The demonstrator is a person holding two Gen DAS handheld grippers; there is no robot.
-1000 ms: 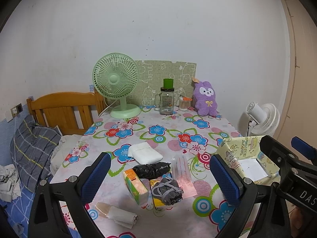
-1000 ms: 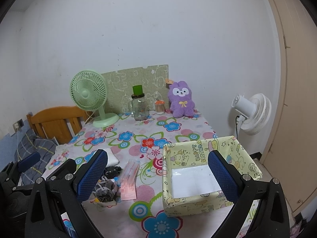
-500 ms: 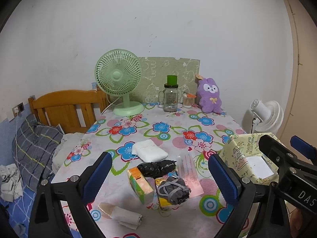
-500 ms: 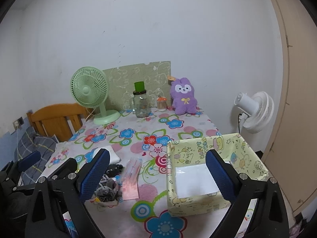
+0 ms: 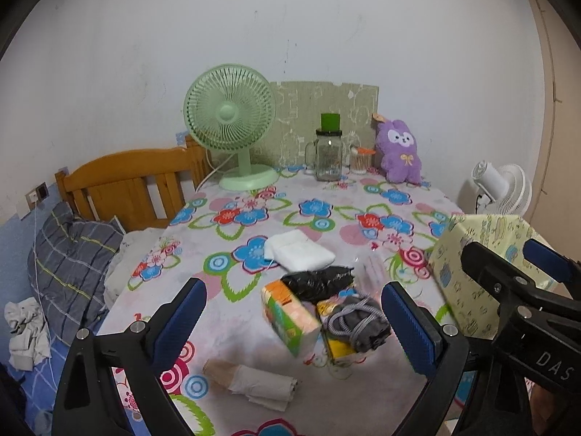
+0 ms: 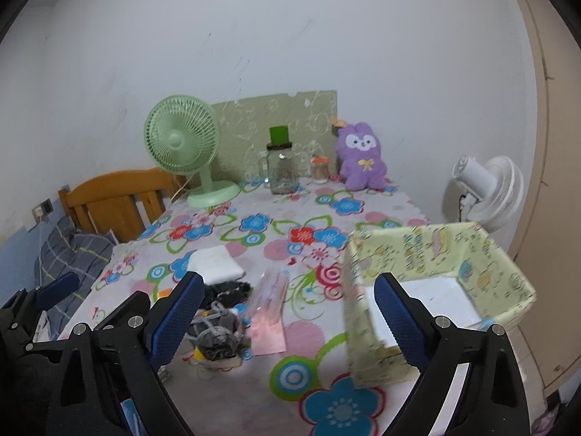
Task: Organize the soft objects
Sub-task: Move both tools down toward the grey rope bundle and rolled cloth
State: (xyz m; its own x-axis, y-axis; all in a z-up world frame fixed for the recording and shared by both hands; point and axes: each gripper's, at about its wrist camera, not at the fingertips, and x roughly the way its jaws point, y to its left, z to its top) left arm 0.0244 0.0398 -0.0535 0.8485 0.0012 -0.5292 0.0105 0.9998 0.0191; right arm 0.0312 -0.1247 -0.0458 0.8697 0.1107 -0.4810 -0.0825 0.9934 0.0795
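On the flowered tablecloth (image 5: 236, 290) lie a white folded cloth (image 5: 301, 250), a black bag (image 5: 319, 281), a tissue pack (image 5: 288, 316), a grey bundle (image 5: 357, 321) on a yellow pack, a pink packet (image 6: 268, 312) and a beige rolled cloth (image 5: 250, 385). My left gripper (image 5: 293, 285) hangs open above this pile, touching nothing. A yellow patterned box (image 6: 435, 254) stands open at the table's right. My right gripper (image 6: 287, 279) hovers between pile and box, its jaws closing slightly with nothing pressed between them. A purple plush (image 6: 361, 156) sits at the back.
A green fan (image 5: 232, 123), a glass jar with a green lid (image 5: 328, 152) and a small jar (image 5: 361, 160) stand along the far edge. A white fan (image 5: 497, 189) stands beyond the table's right side. A wooden headboard (image 5: 127, 181) and plaid pillow (image 5: 69, 254) are left.
Both grippers have sunk and come closer to the table, so the pile and the box look larger. The right jaws stand a little narrower. Nothing on the table has moved.
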